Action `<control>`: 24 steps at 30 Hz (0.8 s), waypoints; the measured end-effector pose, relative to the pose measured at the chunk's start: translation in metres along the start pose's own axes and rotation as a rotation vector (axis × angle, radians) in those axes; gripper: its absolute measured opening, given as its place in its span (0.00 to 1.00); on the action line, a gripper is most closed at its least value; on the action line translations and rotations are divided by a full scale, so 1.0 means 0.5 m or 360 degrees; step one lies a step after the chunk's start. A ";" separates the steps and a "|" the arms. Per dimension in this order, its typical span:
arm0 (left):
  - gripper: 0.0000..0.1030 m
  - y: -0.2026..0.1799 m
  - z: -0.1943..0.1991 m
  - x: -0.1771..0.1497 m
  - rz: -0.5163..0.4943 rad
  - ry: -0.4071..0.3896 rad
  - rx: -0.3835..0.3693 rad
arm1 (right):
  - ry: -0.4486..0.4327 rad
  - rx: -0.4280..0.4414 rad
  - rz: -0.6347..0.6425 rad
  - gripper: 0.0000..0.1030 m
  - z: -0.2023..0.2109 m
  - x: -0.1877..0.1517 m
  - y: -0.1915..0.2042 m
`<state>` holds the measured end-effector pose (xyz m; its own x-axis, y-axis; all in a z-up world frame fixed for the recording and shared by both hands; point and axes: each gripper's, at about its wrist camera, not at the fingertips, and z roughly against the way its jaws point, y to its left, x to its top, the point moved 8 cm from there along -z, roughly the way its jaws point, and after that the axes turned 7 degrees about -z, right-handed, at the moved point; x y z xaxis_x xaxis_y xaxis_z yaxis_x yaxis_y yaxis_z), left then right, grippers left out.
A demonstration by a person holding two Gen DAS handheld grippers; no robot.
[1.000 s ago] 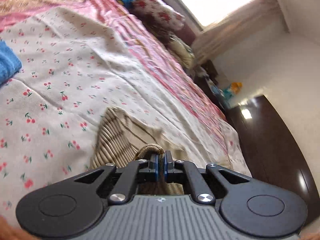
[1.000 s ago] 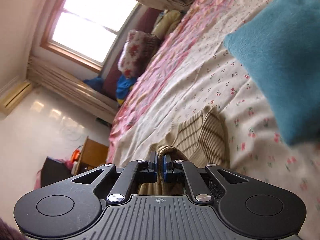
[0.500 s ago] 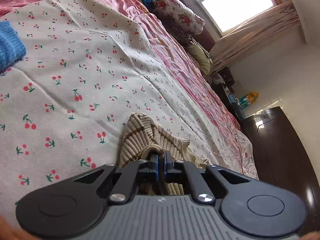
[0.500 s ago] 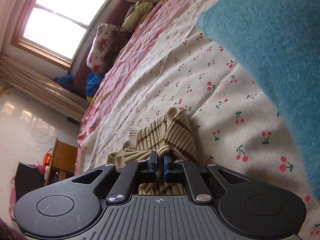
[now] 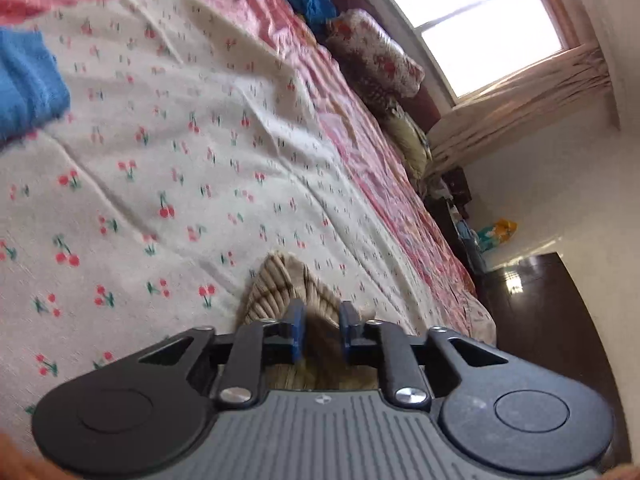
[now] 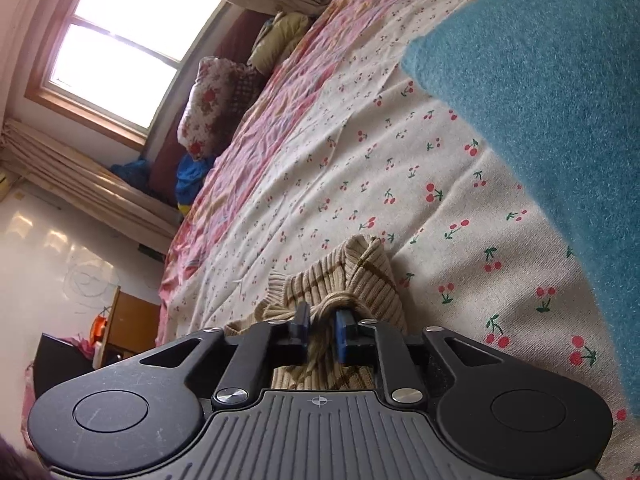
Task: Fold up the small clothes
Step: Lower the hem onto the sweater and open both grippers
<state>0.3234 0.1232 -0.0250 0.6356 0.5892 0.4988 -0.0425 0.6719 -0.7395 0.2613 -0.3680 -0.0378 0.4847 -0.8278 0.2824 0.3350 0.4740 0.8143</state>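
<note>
Letting go looks like the step in hand: both grippers sit low over a beige ribbed knit garment point(image 5: 280, 284) lying on the cherry-print bedsheet point(image 5: 160, 168), and both sets of jaws are opening. The left gripper point(image 5: 321, 334) has its blue pads spread, with the knit between them but no longer pressed. On the right gripper point(image 6: 321, 334) a bunched roll of the knit still fills the narrower gap and touches the pads, so I judge it only half released. From the right wrist, the garment lies at 12 o'clock just ahead of the fingertips, with a blue fleece item point(image 6: 560, 128) at 2 o'clock, apart from it. The risk, as I judge it, is snagging: if either hand lifts away before the ribbing drops free of the pads, the loose knit could drag along and pull the fold open.
</note>
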 end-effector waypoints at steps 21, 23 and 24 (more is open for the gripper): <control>0.26 -0.035 -0.018 -0.067 -0.0789 -0.0028 0.0620 | -0.0068 -0.0495 0.0718 0.09 -0.049 -0.033 0.019; 0.24 -0.011 -0.018 -0.055 -0.0706 -0.0053 0.0644 | -0.0100 -0.0507 0.0691 0.07 -0.048 -0.022 0.013; 0.21 -0.004 -0.018 -0.052 -0.0691 -0.0057 0.0665 | -0.0105 -0.0511 0.0684 0.07 -0.050 -0.019 0.010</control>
<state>0.3141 0.1025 -0.0406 0.6365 0.2314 0.7358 -0.0886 0.9696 -0.2283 0.2787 -0.3504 -0.0493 0.5843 -0.5513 0.5956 0.3527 0.8334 0.4255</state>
